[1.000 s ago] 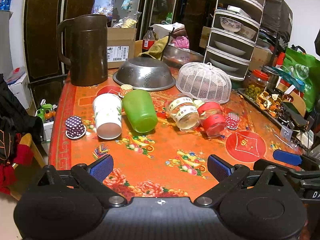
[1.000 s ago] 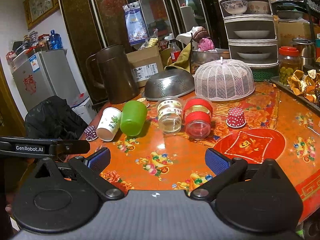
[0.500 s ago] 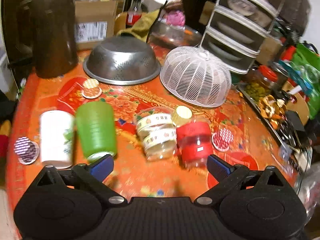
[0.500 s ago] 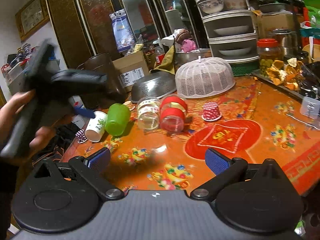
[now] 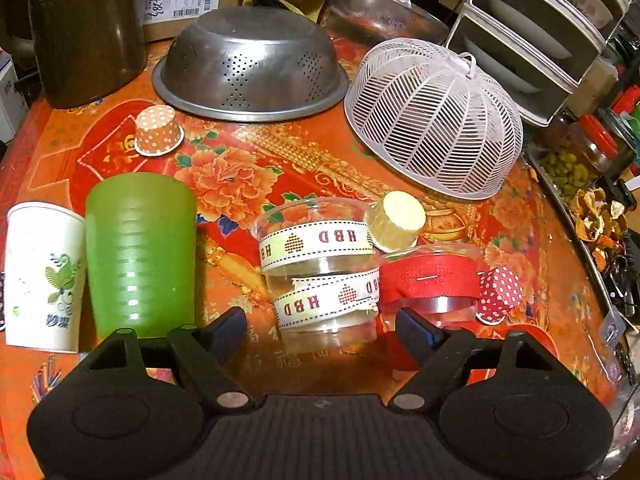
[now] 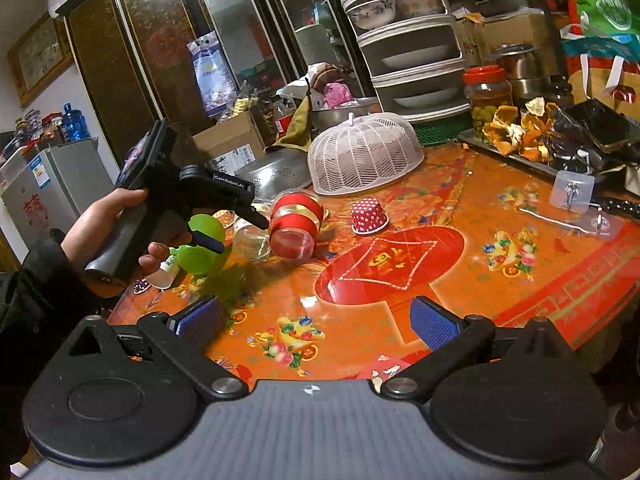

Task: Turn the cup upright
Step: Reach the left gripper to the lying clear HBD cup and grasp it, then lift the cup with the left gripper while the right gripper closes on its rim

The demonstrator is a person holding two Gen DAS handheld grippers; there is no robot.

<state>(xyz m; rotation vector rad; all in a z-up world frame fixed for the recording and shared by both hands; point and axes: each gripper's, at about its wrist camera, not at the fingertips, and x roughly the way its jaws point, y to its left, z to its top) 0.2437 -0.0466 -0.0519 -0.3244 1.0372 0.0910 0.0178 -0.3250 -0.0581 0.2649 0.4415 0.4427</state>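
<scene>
Over the last second the left gripper (image 5: 320, 326) has advanced from the near edge of the table (image 5: 280, 160) to the row of fallen cups. Its jaws are spread wide, holding nothing, and bracket the open end of the clear cup (image 5: 320, 268), which lies on its side mid-table. This cup is judged to be the target; the grasp is not yet made. The right gripper (image 6: 316, 320) is likewise released and empty, and has stayed back above the near edge.

Inventory:
- One brown jug (image 5: 88, 32), far left corner.
- One inverted colander (image 5: 252, 64).
- One mesh cover (image 5: 436, 120).
- Four cups on their sides: paper (image 5: 40, 276), green (image 5: 140, 256), clear, red-banded (image 5: 428, 284).
- Four small cases: orange (image 5: 158, 130), gold (image 5: 398, 220), red (image 5: 500, 292), purple (image 6: 140, 286).
</scene>
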